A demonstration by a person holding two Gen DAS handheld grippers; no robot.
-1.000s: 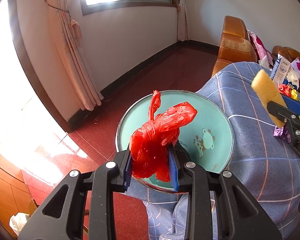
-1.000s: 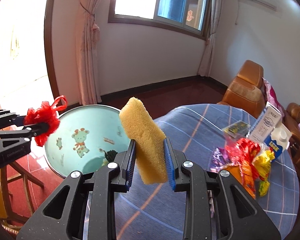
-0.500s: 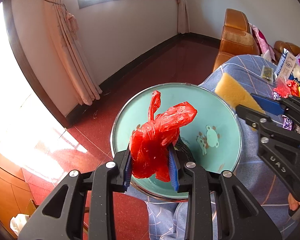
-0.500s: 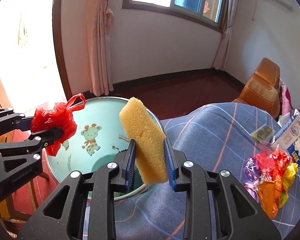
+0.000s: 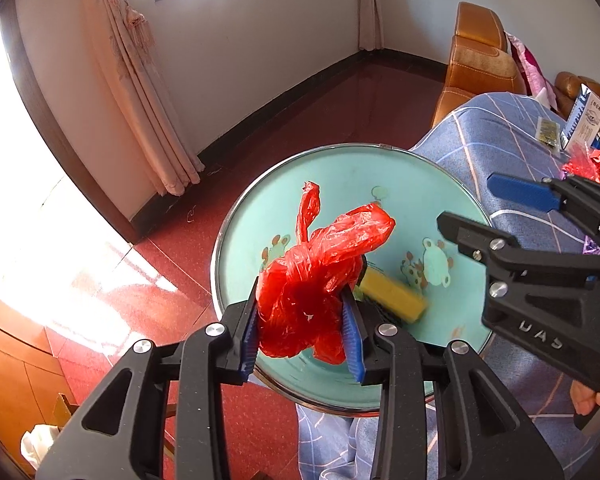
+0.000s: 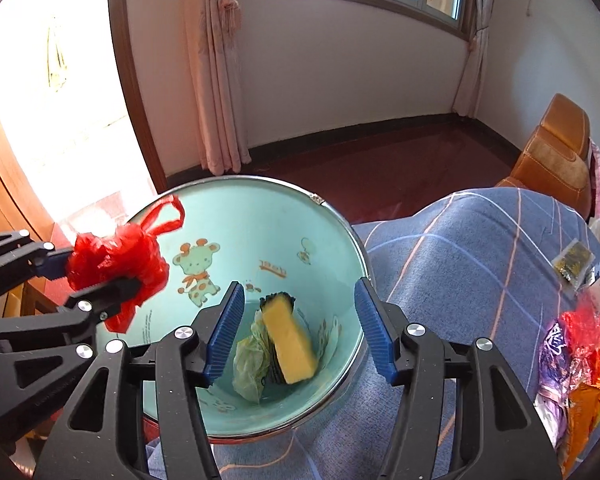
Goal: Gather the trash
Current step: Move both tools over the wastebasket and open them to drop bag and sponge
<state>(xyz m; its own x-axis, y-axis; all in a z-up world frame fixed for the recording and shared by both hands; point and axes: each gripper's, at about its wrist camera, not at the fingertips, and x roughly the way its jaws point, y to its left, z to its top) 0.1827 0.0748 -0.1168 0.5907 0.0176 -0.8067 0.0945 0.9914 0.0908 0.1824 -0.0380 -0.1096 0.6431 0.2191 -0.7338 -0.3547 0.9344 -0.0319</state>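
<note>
Right gripper (image 6: 300, 328) spread wide, jaws just opened, yellow sponge (image 6: 288, 344) dropped below it into teal basin (image 6: 260, 204); left gripper (image 5: 302, 320), loosening, pinching red bag (image 5: 316, 276) over the basin, best let go once centred above the bowl

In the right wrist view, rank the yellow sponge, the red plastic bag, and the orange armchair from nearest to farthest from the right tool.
1. Yellow sponge: in the basin, just ahead of the right tool, whose jaws have just opened.
2. Red plastic bag: to the left, between the left tool's pads.
3. Orange armchair: far right, by the wall.
</note>
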